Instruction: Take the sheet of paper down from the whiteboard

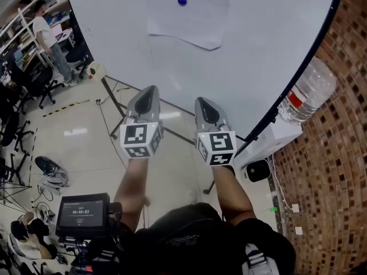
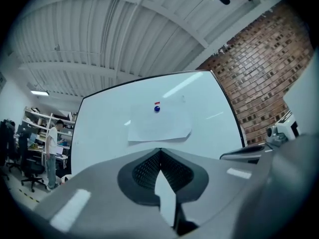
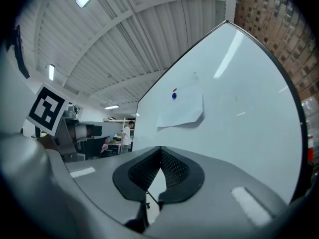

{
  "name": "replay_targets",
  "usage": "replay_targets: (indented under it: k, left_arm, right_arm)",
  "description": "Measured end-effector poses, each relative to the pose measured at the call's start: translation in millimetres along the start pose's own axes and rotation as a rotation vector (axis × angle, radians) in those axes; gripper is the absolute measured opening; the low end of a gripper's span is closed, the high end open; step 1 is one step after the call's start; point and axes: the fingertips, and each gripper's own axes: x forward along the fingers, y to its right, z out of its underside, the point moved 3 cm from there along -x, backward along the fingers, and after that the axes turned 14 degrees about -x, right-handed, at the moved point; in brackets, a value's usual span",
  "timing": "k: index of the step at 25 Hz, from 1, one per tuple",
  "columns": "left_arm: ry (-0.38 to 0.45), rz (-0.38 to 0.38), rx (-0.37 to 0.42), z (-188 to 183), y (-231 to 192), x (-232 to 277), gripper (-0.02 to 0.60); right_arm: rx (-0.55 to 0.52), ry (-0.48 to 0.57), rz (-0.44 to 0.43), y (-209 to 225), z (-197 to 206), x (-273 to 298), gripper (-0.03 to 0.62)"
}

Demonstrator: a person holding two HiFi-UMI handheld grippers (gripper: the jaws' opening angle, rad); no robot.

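Observation:
A white sheet of paper [image 1: 186, 16] hangs on the whiteboard [image 1: 258, 56], pinned near its top edge by a blue round magnet [image 1: 182, 1] under a small red mark. The same sheet [image 2: 159, 123] shows ahead in the left gripper view, and the sheet [image 3: 182, 111] also in the right gripper view. My left gripper [image 1: 147, 96] and right gripper [image 1: 205, 106] are held side by side below the sheet, well short of the board. Both are shut with nothing between their jaws.
A clear water bottle [image 1: 307, 91] stands on a white box [image 1: 275, 142] by the brick wall at the right. The board's stand legs [image 1: 114, 102] cross the floor below. Office chairs [image 1: 31, 79] and a person [image 1: 49, 39] are at far left.

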Motion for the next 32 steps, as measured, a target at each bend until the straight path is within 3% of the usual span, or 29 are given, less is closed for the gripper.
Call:
replay_targets:
  k: [4,12,17,23,25,28,32]
  left_arm:
    - [0.042,0.006,0.065,-21,0,38,0.002]
    - [0.052,0.037,0.112,-41,-2,97,0.002]
    - [0.07,0.105,0.138,-66,-9,128,0.002]
    - [0.134,0.195,0.192,-106,-6,171,0.006]
    - [0.141,0.23,0.222,-115,1,179,0.033]
    - [0.12,0.273,0.257,-121,12,191,0.122]
    - [0.127,0.301,0.277,-130,19,203,0.149]
  right_arm:
    - [0.038,0.037,0.003,28,-5,18,0.012]
    - [0.089,0.086,0.03,71,-7,43,0.012]
    - [0.131,0.138,0.044,90,-22,48,0.015]
    - [0.149,0.193,0.067,100,-45,69,0.079]
    - [0.133,0.196,0.096,102,-49,71,0.096]
    - [0.136,0.197,0.12,110,-49,70,0.124]
    - [0.178,0.202,0.12,124,-47,73,0.14]
